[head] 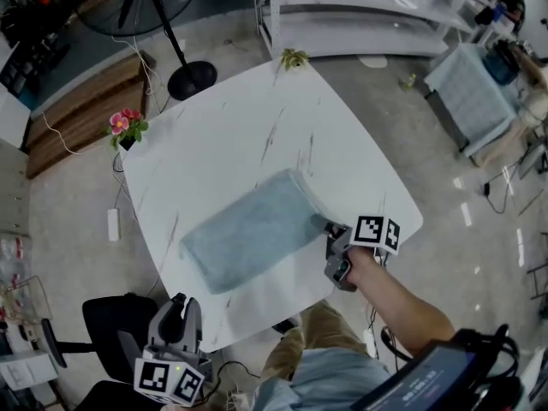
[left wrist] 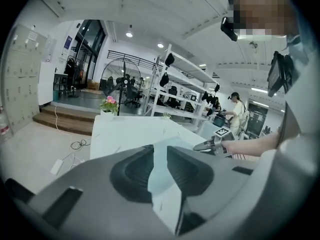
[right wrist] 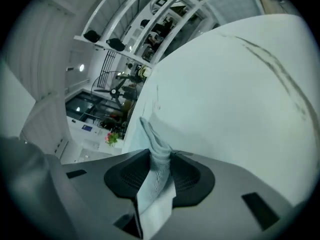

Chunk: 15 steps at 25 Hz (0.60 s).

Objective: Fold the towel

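White veined table (head: 231, 127), fluffy rectangular blue towel (head: 248, 238)

Head view steeply overhead, gripper views low, close — seemingly sharing table (head: 240, 135)

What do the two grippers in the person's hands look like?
Both are chunky and grey. The left gripper and the right gripper each carry a white cube with black square markers. Inside each jaw sits a dark, rounded pad with a fine ribbed texture. The forearm behind the right gripper is bare, with no sleeve on it.
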Available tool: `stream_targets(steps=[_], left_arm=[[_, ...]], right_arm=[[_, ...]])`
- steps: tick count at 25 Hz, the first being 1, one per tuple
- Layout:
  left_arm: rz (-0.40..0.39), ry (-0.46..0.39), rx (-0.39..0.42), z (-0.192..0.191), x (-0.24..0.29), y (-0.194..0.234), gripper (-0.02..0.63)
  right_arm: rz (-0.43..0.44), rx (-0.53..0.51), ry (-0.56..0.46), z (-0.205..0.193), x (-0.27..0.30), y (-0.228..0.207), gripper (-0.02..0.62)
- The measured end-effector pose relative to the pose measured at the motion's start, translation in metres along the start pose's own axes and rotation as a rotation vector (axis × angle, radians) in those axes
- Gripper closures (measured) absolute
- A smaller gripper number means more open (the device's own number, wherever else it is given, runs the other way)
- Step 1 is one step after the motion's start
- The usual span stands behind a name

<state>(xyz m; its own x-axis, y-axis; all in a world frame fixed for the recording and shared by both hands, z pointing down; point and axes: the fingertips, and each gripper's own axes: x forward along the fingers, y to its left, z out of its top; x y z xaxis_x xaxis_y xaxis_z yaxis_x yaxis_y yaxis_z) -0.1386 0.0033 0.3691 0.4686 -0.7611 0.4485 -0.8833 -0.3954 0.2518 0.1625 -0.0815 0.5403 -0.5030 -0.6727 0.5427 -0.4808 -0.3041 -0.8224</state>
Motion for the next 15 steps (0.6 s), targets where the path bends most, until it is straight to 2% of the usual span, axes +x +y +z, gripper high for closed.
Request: stream_targets(steps=[2,5,10,15], left_arm=[[0.013,-0.005,-0.036,-0.009,-0.009,0.006,0.52],[0.03,-0.017,-0.08,-0.017,-0.022,0.015,0.522],[0.076,-0.077,-0.103,-0.017,-0.052,0.028,0.528],[0.125,-0.144,-0.115,-0.018,-0.093,0.034,0.531]], right_arm=[[0.007,0.008,-0.003,0.004,0.006,-0.002,0.482],[0.026,-0.108,-0.003,0.011,0.006,0.016,0.519],[0.131,-0.522,-0.005,0.008,-0.007,0.102,0.528],[0.239,-0.964,0.067,-0.046,-0.008,0.186,0.528]])
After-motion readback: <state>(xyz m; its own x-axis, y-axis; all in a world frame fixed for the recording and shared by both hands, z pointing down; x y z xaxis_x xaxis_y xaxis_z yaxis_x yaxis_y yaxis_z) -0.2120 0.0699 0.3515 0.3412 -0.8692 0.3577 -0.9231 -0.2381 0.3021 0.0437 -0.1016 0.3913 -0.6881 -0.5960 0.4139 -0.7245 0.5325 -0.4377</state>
